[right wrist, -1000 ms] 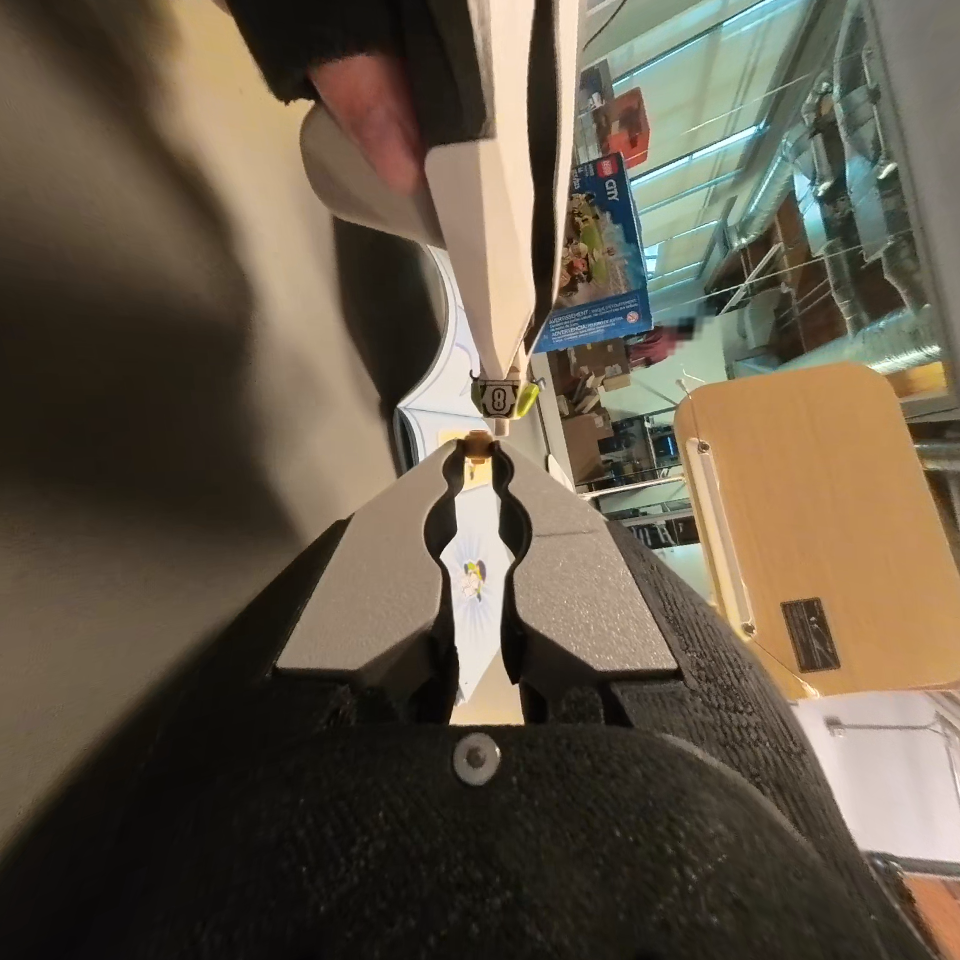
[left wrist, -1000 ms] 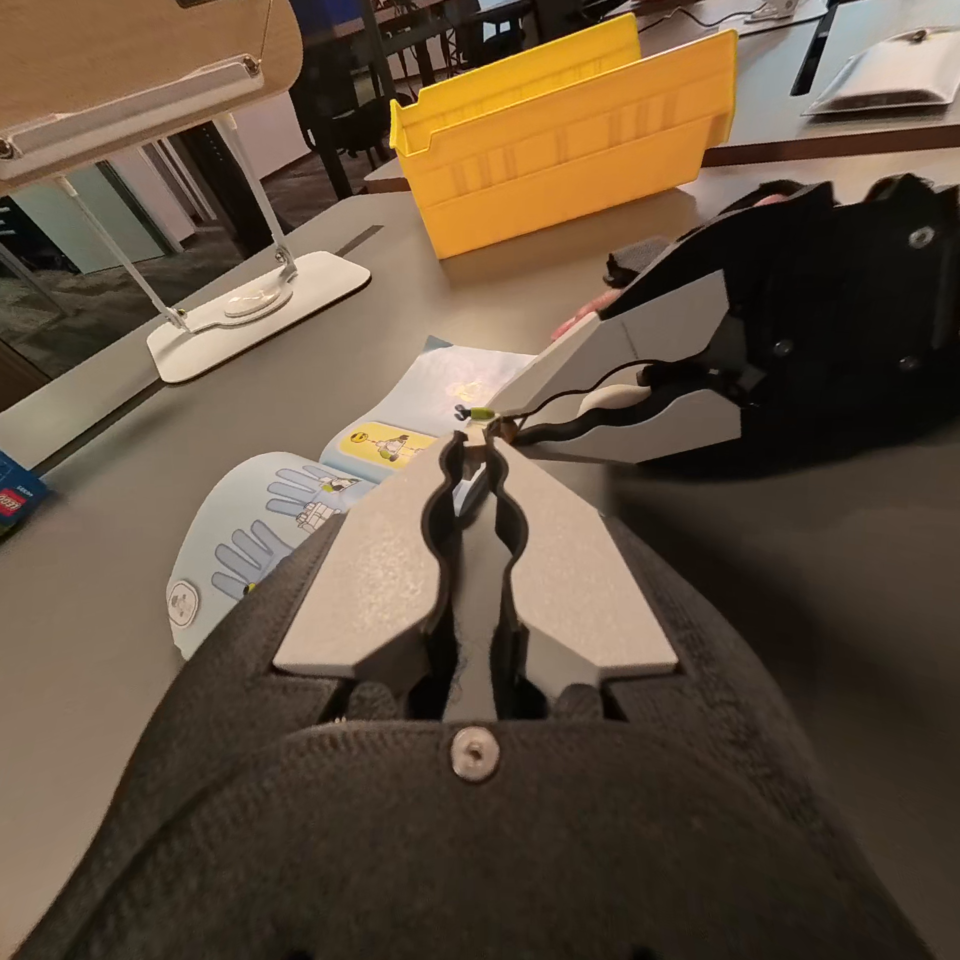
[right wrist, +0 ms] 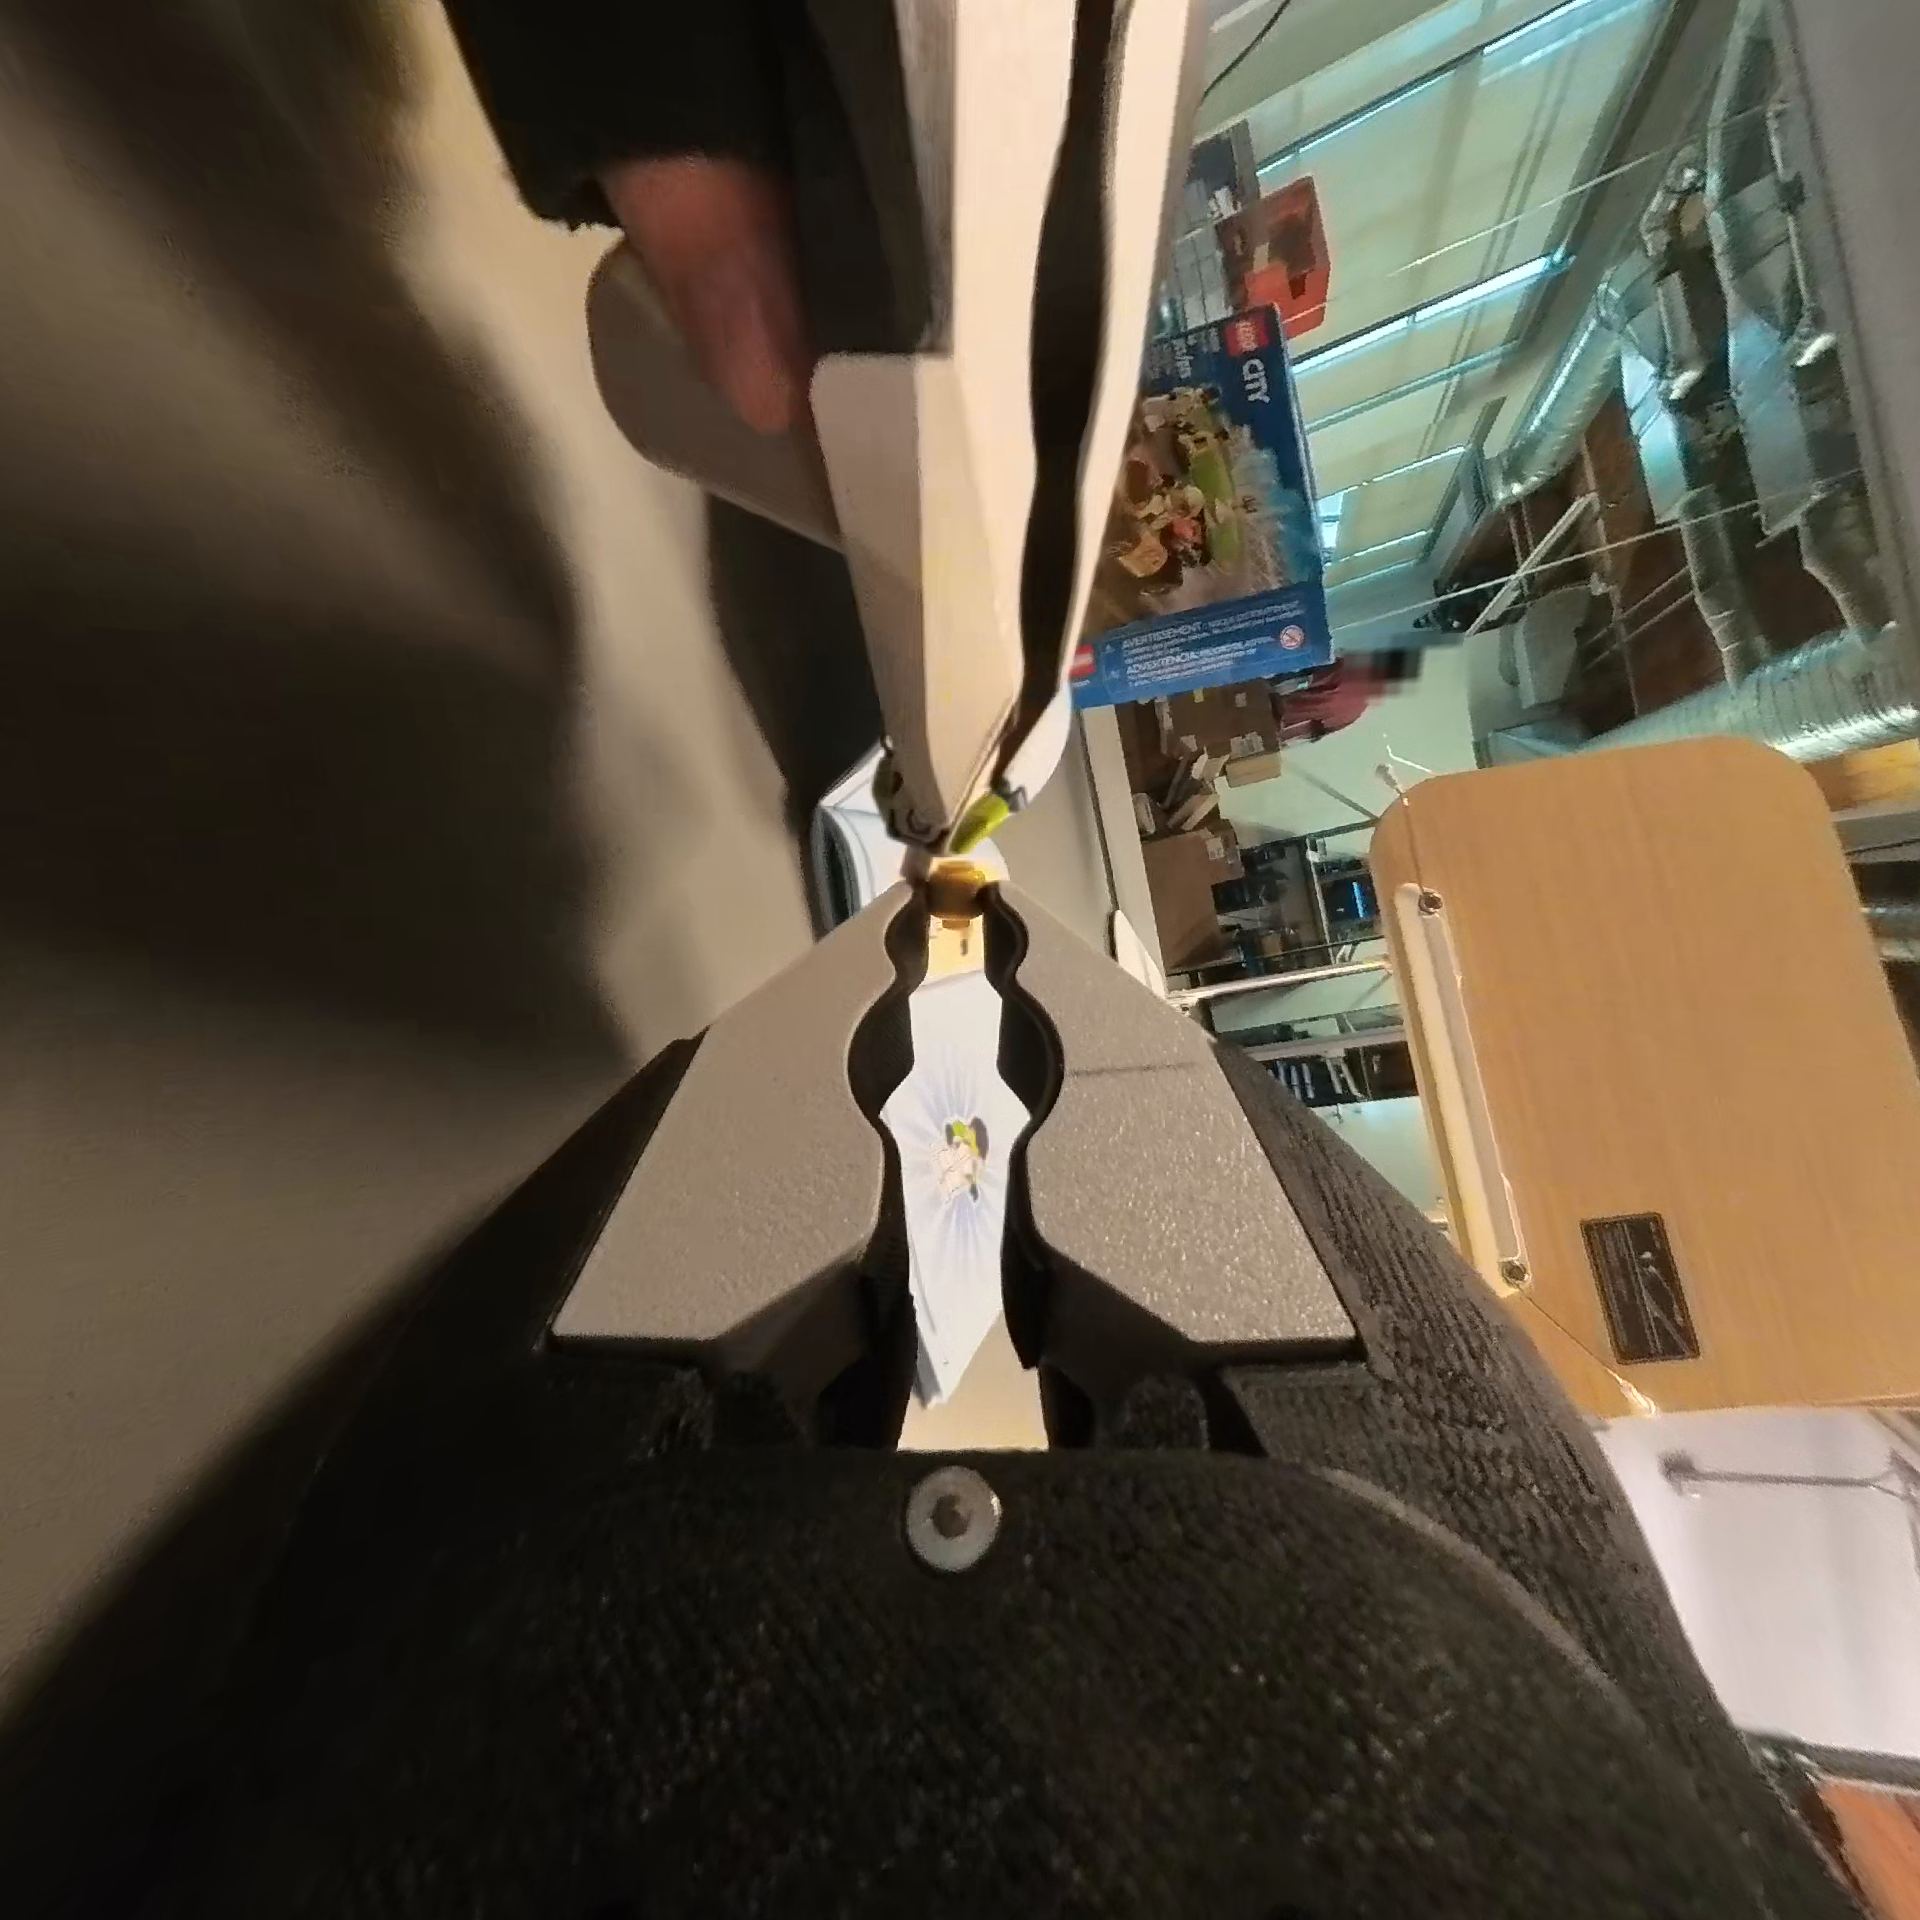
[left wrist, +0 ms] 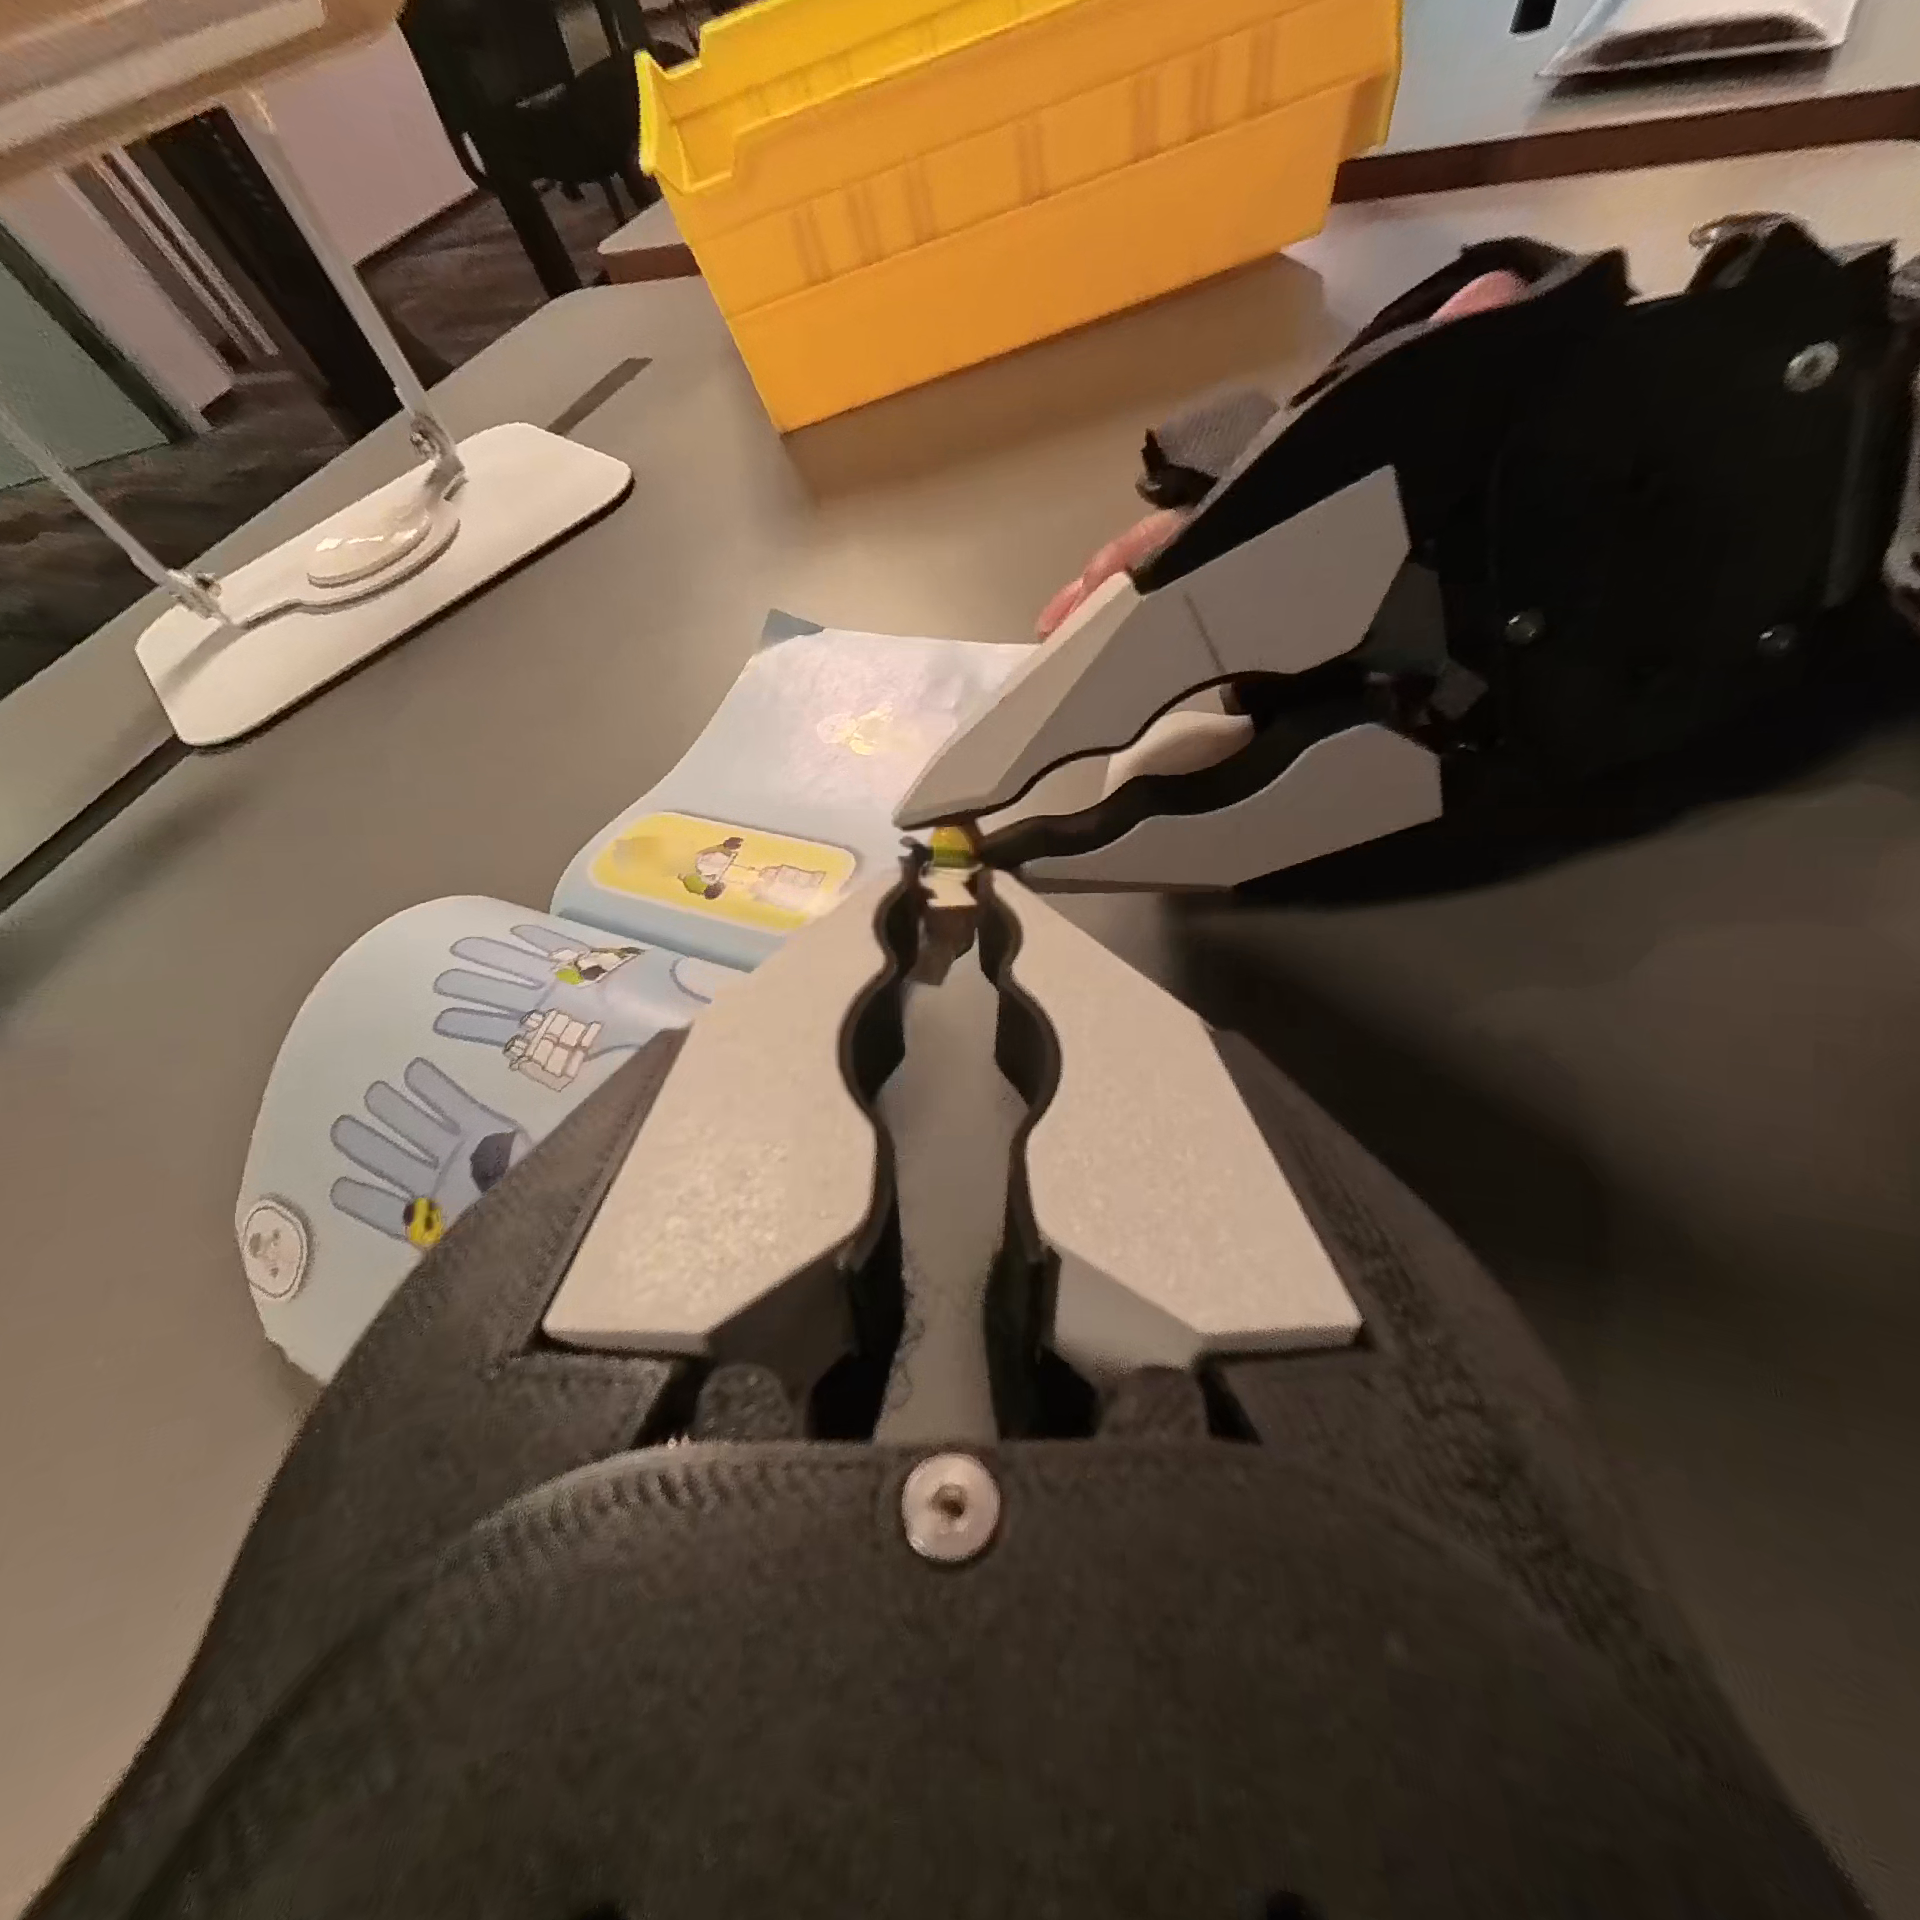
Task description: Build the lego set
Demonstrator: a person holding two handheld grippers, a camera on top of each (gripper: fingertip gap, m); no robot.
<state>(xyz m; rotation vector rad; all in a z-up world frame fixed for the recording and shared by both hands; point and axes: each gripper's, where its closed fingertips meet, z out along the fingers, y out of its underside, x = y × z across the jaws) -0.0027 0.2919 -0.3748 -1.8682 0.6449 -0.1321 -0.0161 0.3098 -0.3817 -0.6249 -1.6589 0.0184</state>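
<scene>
Grippers meet tip to tip above the grey counter (left wrist: 1558,1091). The left gripper (left wrist: 940,904) is pinched on a small tan piece (left wrist: 940,935), held right at its fingertips. The right gripper (right wrist: 954,902) comes in from the side and is pinched on a little yellow piece (right wrist: 954,894). In the left wrist view that piece looks yellow-green, and it sits right against the top of the tan one. I think the two pieces touch, but the view there is small and a bit blurry.

In the right wrist view a lime-green bit (right wrist: 982,828) sticks out near the left gripper's tips.

A booklet (left wrist: 727,831) lies open on the counter just under the two grippers. Its pages are light blue with drawings of hands, and they curl up at the near edge.

A yellow bin (left wrist: 997,208) stands farther back on the counter. A white stand base (left wrist: 384,582) sits off to the left, and a wooden board (right wrist: 1621,1039) is fixed on that stand. A blue set box (right wrist: 1205,520) stands behind the grippers in the right wrist view.

A fingertip (left wrist: 1091,592) of the person shows behind the right gripper.
</scene>
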